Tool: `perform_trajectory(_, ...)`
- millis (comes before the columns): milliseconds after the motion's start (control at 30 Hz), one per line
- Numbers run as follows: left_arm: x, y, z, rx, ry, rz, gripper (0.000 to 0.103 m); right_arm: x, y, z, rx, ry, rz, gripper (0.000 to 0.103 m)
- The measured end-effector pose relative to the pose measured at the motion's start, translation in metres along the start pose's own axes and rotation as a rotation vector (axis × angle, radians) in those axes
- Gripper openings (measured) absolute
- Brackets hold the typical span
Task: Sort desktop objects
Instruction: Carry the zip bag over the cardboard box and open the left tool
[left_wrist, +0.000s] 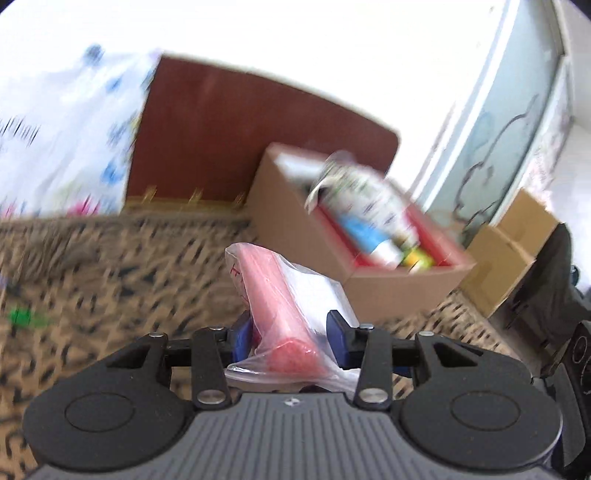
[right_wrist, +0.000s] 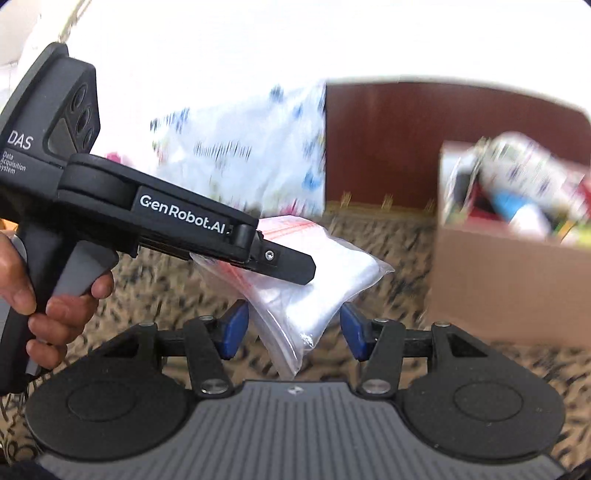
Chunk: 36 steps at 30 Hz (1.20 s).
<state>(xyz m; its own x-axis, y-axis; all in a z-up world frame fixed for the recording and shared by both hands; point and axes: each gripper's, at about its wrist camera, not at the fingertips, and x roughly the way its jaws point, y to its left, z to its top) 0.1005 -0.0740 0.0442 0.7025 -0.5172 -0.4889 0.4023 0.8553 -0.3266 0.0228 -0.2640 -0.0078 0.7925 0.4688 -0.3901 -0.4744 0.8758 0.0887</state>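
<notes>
The left claw is clamped on the plastic bag, carried above the patterned counter. The right claw gapes empty beneath it. Next, probably, onward to the cardboard box, then release.

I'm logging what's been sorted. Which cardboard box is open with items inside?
The nearer cardboard box on the patterned cloth, red-lined and holding a bottle; the box behind it looks closed.

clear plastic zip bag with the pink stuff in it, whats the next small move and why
Probably carry the clear plastic zip bag, clamped in the left gripper, rightward over the open brown cardboard box, then release. The box already holds sorted items, and the right gripper is open.
</notes>
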Motion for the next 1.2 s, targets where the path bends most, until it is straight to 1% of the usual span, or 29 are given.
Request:
perform_trajectory(200,0.014,-0.031,0.052,0.019,-0.086,-0.067,0.044,-0.018,-0.028,0.041,-0.024,-0.124,-0.076,0.054)
perform_trajectory(300,0.029,-0.044,0.083,0.030,-0.120,-0.092,0.044,-0.017,-0.050,0.063,-0.026,-0.171,-0.109,0.054)
perform_trajectory(400,0.051,-0.052,0.113,0.028,-0.140,-0.121,0.044,-0.010,-0.077,0.089,-0.018,-0.199,-0.132,0.054)
perform_trajectory(500,0.077,-0.055,0.139,0.007,-0.144,-0.147,0.044,0.004,-0.106,0.114,-0.003,-0.208,-0.150,0.054)
perform_trajectory(567,0.093,-0.055,0.151,0.001,-0.154,-0.155,0.044,0.013,-0.126,0.127,0.017,-0.204,-0.151,0.054)
perform_trajectory(633,0.110,-0.053,0.161,-0.006,-0.159,-0.163,0.044,0.025,-0.143,0.138,0.009,-0.192,-0.156,0.054)
perform_trajectory(767,0.147,-0.041,0.175,-0.061,-0.149,-0.171,0.044,0.052,-0.169,0.152,-0.008,-0.150,-0.182,0.054)
perform_trajectory(833,0.167,-0.035,0.178,-0.057,-0.137,-0.163,0.044,0.068,-0.179,0.154,-0.026,-0.128,-0.203,0.054)
perform_trajectory(867,0.177,-0.031,0.177,-0.057,-0.116,-0.152,0.046,0.079,-0.185,0.153,-0.030,-0.109,-0.210,0.054)
perform_trajectory(900,0.187,-0.027,0.174,-0.057,-0.086,-0.139,0.051,0.090,-0.190,0.150,-0.021,-0.074,-0.210,0.055)
perform_trajectory(967,0.196,-0.019,0.165,-0.061,-0.048,-0.130,0.080,0.112,-0.201,0.143,-0.008,0.020,-0.228,0.056)
perform_trajectory(1000,0.196,-0.016,0.160,-0.057,-0.055,-0.123,0.085,0.117,-0.201,0.138,-0.030,0.040,-0.258,0.057)
perform_trajectory(1033,0.195,-0.014,0.156,-0.042,-0.072,-0.116,0.091,0.116,-0.198,0.132,-0.058,0.036,-0.281,0.059)
perform_trajectory(1067,0.193,-0.013,0.153,-0.022,-0.083,-0.108,0.095,0.115,-0.197,0.128,-0.077,0.021,-0.300,0.069)
perform_trajectory(1100,0.193,-0.012,0.152,-0.005,-0.084,-0.100,0.097,0.114,-0.196,0.126,-0.085,0.002,-0.316,0.083)
perform_trajectory(1133,0.191,-0.012,0.150,0.006,-0.080,-0.095,0.098,0.110,-0.193,0.125,-0.090,-0.017,-0.328,0.087)
perform_trajectory(1200,0.191,-0.013,0.148,0.015,-0.062,-0.091,0.099,0.111,-0.194,0.126,-0.086,-0.031,-0.339,0.089)
